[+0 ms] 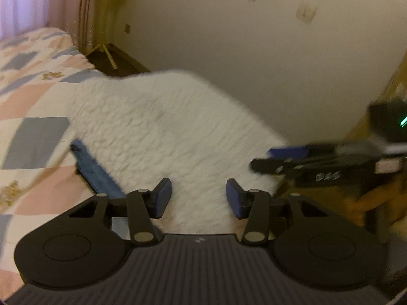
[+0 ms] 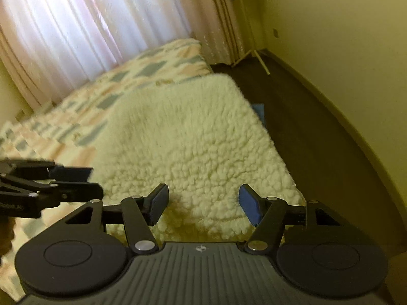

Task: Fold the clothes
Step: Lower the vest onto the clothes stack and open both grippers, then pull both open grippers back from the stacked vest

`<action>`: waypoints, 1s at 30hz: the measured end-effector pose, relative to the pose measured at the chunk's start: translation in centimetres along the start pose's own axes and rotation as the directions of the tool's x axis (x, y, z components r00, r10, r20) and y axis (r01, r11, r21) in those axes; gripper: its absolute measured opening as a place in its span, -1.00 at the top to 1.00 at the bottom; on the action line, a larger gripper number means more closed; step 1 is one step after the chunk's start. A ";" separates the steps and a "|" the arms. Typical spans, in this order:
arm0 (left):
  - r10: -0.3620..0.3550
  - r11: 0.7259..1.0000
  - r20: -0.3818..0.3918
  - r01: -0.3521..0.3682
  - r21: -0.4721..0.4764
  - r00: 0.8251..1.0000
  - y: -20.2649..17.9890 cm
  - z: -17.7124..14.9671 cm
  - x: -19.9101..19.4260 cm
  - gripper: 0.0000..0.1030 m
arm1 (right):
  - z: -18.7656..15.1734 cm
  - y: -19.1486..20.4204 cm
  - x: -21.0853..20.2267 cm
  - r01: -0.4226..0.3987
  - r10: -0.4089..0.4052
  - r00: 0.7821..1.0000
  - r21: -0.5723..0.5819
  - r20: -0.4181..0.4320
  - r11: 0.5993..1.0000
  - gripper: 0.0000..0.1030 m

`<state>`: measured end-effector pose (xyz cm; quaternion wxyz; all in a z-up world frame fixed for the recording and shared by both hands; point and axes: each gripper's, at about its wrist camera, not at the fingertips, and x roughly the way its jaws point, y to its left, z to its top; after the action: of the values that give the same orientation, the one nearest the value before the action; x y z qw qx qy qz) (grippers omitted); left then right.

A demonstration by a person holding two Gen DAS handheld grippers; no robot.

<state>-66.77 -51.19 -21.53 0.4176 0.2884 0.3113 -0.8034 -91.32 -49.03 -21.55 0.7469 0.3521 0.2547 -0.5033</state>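
A white fleecy garment (image 1: 162, 127) lies in a flat block on the patchwork bedspread (image 1: 33, 96), near the bed's right edge. A blue denim strip (image 1: 94, 170) sticks out from under its left side. My left gripper (image 1: 198, 198) hovers open over the garment's near edge, nothing between its blue pads. In the right wrist view the same garment (image 2: 188, 142) fills the middle, and my right gripper (image 2: 203, 206) stands open above its near edge. Each gripper shows in the other's view: the right one (image 1: 287, 157) at the garment's right, the left one (image 2: 68, 180) at its left.
The bed runs back toward pale curtains (image 2: 76, 25). Dark floor (image 2: 305, 132) lies right of the bed along a cream wall (image 1: 254, 38). A white stand's legs (image 2: 254, 56) rest in the far corner. A blue patch (image 2: 259, 109) shows past the garment's right edge.
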 end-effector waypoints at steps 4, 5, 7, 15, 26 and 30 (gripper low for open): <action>0.028 0.999 -0.012 -0.027 0.028 1.000 -0.3 -1.1 0.7 0.14 | -1.6 1.0 0.9 0.029 -0.029 1.000 -0.072 -0.008 0.997 -0.31; 0.038 0.999 -0.001 -0.037 0.036 0.999 -0.5 -1.0 0.3 0.14 | -1.6 1.1 0.6 0.025 -0.024 1.000 -0.071 0.002 0.997 -0.31; 0.053 0.997 0.022 -0.054 0.056 0.998 -0.9 -0.8 -0.4 0.15 | -1.5 1.1 0.1 0.016 -0.015 1.000 -0.058 0.024 0.998 -0.30; 0.113 0.989 0.011 -0.114 0.092 0.994 -2.5 -1.1 -1.0 0.19 | -1.2 1.7 -0.1 0.015 -0.014 1.000 -0.062 0.019 0.998 -0.36; 0.169 0.984 -0.001 -0.168 0.061 0.986 -3.4 -1.5 -4.6 0.02 | -0.6 2.3 -1.4 0.001 0.000 0.999 -0.041 0.037 0.999 -0.40; 0.185 0.981 -0.013 -0.184 0.054 0.983 -3.7 -1.3 -5.5 -0.04 | -0.7 3.1 -1.8 -0.005 0.006 0.999 -0.040 0.046 0.999 -0.40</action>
<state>-66.98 -45.81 -17.47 0.4796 0.3340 0.2656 -0.7667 -89.09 -46.71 -19.79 0.7609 0.3259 0.2463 -0.5042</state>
